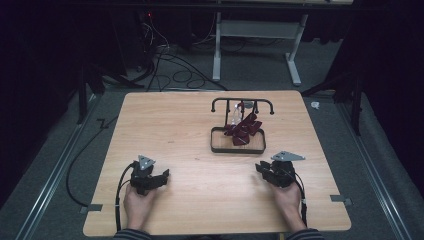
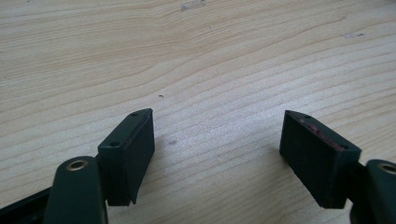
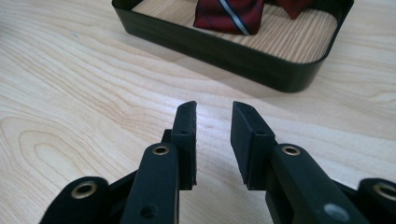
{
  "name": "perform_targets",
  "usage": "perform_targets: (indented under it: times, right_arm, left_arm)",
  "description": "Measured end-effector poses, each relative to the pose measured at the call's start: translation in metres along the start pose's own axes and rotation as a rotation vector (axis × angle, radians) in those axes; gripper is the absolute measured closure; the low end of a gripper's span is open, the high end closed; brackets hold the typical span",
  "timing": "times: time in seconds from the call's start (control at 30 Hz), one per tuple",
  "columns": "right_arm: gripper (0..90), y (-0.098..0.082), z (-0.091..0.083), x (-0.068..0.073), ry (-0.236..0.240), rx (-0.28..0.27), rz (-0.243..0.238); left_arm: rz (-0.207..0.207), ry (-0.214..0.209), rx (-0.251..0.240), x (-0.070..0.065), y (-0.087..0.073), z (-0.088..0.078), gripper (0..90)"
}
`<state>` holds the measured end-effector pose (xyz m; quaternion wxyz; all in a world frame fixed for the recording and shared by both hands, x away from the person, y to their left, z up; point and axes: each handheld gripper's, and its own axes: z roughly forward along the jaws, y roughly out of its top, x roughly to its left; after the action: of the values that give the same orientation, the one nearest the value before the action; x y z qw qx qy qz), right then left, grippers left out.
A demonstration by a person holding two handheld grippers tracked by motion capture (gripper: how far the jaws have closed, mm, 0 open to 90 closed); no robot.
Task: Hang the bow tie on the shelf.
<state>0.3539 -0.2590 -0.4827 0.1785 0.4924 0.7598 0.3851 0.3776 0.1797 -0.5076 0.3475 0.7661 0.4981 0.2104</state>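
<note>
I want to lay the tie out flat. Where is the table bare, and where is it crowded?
Bare: the whole left half of the table, and the strip between the left gripper and right gripper, in front of the tray. Crowded: the right rear, where the tray, rack and tie sit.

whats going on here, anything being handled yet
A person holds tongs in each hand, resting low near the front of the wooden table. The left tongs stand wide open and the right tongs narrowly open, both with nothing between the jaws. Beyond the right tongs, a dark red striped tie hangs from a black rack into its tray, untouched.
</note>
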Motion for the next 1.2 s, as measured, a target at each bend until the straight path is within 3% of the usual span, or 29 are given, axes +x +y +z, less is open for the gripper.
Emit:
perform_targets:
  times: [0.27,0.53,1.0,1.07,1.1,1.2]
  right_arm:
    - [72.8,-0.006,0.004,0.002,-0.003,0.015,-0.001]
    - [71.3,-0.010,0.010,0.009,-0.028,0.042,-0.038]
    - [66.1,-0.016,0.013,0.014,-0.033,0.039,-0.057]
    - [61.1,-0.017,0.013,0.017,-0.041,0.042,-0.085]
    - [58.5,-0.018,0.013,0.023,-0.065,0.044,-0.135]
    - [56.8,-0.018,0.013,0.024,-0.061,0.043,-0.144]
  left_arm:
    - [0.000,0.000,0.000,0.000,0.000,0.000,27.0]
    - [0.000,0.000,0.000,0.000,0.000,0.000,26.9]
    - [0.000,0.000,0.000,0.000,0.000,0.000,26.9]
    - [0.000,-0.001,0.000,0.000,0.000,0.000,26.9]
    - [0.000,-0.001,0.000,0.000,0.000,0.000,26.9]
    - [0.000,-0.002,-0.001,0.000,0.000,0.000,26.9]
